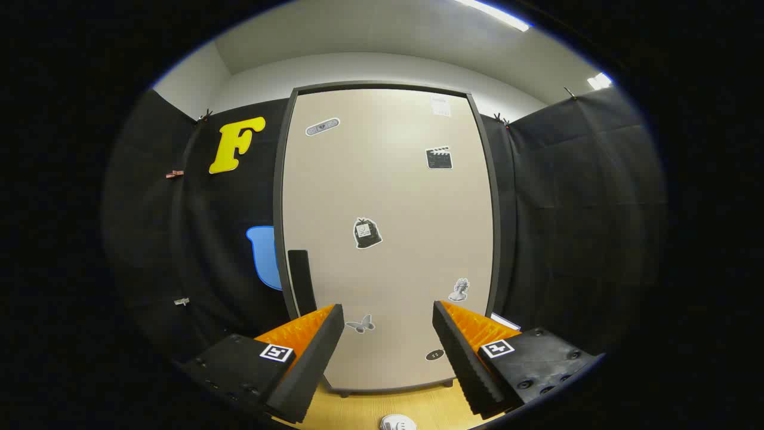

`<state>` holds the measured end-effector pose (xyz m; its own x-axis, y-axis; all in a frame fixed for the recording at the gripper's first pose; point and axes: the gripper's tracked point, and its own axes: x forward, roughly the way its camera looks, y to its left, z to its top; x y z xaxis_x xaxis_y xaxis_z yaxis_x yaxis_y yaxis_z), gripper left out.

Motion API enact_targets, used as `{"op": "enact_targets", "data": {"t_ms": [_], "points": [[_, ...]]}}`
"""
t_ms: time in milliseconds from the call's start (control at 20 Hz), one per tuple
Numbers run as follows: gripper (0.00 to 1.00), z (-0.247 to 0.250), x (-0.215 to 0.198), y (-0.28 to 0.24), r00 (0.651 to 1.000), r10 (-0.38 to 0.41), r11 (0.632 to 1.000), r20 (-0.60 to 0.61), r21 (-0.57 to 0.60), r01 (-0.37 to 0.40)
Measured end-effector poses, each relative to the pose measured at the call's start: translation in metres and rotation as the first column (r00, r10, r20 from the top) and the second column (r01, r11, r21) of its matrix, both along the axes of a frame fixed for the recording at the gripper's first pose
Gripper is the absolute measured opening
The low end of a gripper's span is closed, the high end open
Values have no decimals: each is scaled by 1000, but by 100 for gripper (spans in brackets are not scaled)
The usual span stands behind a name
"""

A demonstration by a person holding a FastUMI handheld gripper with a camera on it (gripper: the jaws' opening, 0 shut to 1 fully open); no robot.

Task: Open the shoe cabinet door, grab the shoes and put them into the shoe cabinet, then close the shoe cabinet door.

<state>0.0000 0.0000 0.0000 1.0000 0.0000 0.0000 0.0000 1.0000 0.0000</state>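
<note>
The shoe cabinet (388, 197) stands straight ahead, its tall beige door shut and dotted with several small stickers. A dark vertical handle (300, 280) sits on the door's left edge, just beyond the left finger. My gripper (388, 334) is open, fingers spread wide with nothing between them, a short way in front of the door's lower part. The tip of a white shoe (398, 423) shows on the wooden floor below and between the fingers.
Black cloth walls (573, 209) close in on both sides of the cabinet. The light wooden floor (370, 409) runs from the cabinet's foot toward me. A white wall and ceiling lights lie above the booth.
</note>
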Motion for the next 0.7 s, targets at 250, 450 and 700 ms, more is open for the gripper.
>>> {"op": "enact_targets", "data": {"t_ms": [250,450,700], "points": [[98,-1,2,1,1000,7,1000,0,2,-7],[98,-3,5,3,1000,13,1000,-4,2,-13],[98,-4,7,5,1000,16,1000,-5,6,-16]]}}
